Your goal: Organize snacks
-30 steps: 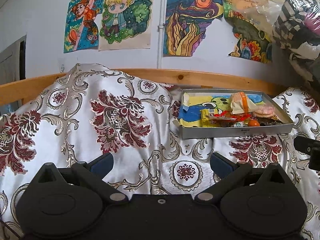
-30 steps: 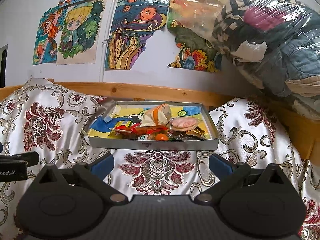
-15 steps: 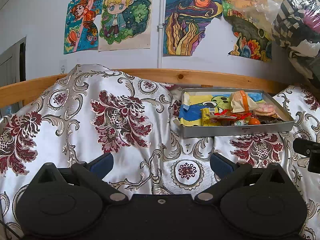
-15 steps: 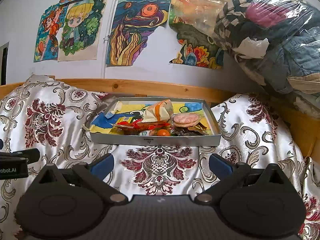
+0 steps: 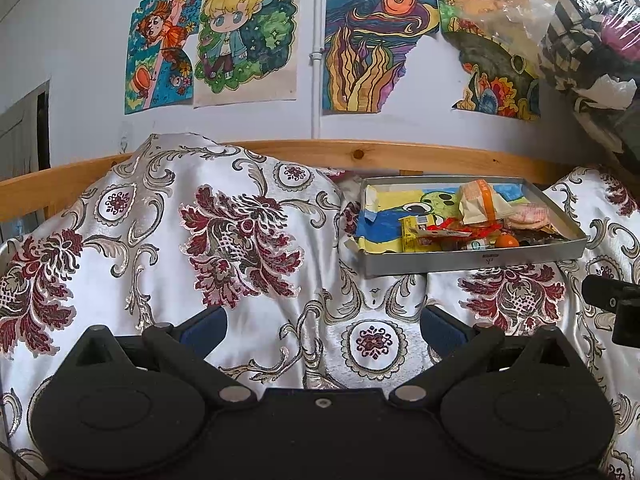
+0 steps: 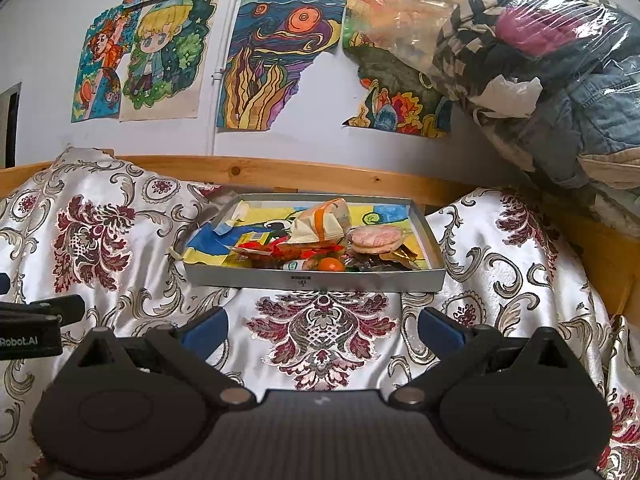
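Both your grippers are spread empty, and the snack tray (image 6: 316,280) sits dead ahead of your right gripper (image 6: 322,330), broadside on, nearer than your left gripper (image 5: 322,328).

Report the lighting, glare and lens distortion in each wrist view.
Left wrist view: soft even daylight, sheen on the satin cloth, the wooden rail bowed by the fisheye, corners vignetted. Right wrist view: same light, glare on the plastic bag, the metal tray sharp.
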Demonstrator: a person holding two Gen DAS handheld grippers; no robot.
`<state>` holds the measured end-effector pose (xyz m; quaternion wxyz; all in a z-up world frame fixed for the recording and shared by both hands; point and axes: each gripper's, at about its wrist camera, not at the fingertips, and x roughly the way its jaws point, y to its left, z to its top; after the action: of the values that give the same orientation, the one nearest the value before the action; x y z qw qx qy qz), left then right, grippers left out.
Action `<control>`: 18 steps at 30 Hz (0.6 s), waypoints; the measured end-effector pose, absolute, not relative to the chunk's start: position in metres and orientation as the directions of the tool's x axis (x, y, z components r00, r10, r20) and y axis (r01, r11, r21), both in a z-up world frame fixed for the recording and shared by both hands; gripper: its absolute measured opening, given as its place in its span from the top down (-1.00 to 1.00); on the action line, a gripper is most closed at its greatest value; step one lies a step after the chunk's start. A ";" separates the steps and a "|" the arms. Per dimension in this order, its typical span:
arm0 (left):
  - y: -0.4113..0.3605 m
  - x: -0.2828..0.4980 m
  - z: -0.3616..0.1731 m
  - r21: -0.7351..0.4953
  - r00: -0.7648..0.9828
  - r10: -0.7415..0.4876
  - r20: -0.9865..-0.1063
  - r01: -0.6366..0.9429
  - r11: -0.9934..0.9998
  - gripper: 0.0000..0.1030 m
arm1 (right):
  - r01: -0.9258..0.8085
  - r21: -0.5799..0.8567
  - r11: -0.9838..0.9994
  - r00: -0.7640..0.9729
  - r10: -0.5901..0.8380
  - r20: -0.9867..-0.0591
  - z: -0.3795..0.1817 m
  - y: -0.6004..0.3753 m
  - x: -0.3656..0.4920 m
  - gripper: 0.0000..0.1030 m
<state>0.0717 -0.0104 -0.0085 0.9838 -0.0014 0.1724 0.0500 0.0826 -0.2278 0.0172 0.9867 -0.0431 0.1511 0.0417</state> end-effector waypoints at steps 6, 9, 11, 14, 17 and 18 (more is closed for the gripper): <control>-0.011 0.072 -0.008 0.013 0.935 0.098 -0.341 -0.099 0.995 -0.99 | -0.101 -0.075 0.992 0.950 0.073 -0.302 0.017 -0.227 0.082 -1.00; -0.011 0.071 -0.008 0.013 0.935 0.098 -0.340 -0.100 0.995 -0.99 | -0.101 -0.075 0.992 0.950 0.074 -0.303 0.017 -0.227 0.082 -1.00; -0.011 0.071 -0.008 0.014 0.935 0.099 -0.340 -0.100 0.995 -0.99 | -0.103 -0.077 0.992 0.950 0.076 -0.302 0.017 -0.227 0.082 -1.00; -0.011 0.071 -0.008 0.013 0.935 0.099 -0.341 -0.101 0.995 -0.99 | -0.109 -0.080 0.991 0.951 0.080 -0.300 0.016 -0.226 0.081 -1.00; -0.011 0.071 -0.008 0.014 0.935 0.099 -0.340 -0.101 0.995 -0.99 | -0.113 -0.082 0.990 0.950 0.083 -0.301 0.016 -0.226 0.080 -1.00; -0.011 0.071 -0.008 0.014 0.935 0.100 -0.340 -0.101 0.995 -0.99 | -0.113 -0.082 0.990 0.950 0.084 -0.301 0.016 -0.226 0.081 -1.00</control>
<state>0.0714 -0.0115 -0.0083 0.9836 -0.0018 0.1729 0.0509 0.0805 -0.2262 0.0162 0.9862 -0.0491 0.1499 0.0499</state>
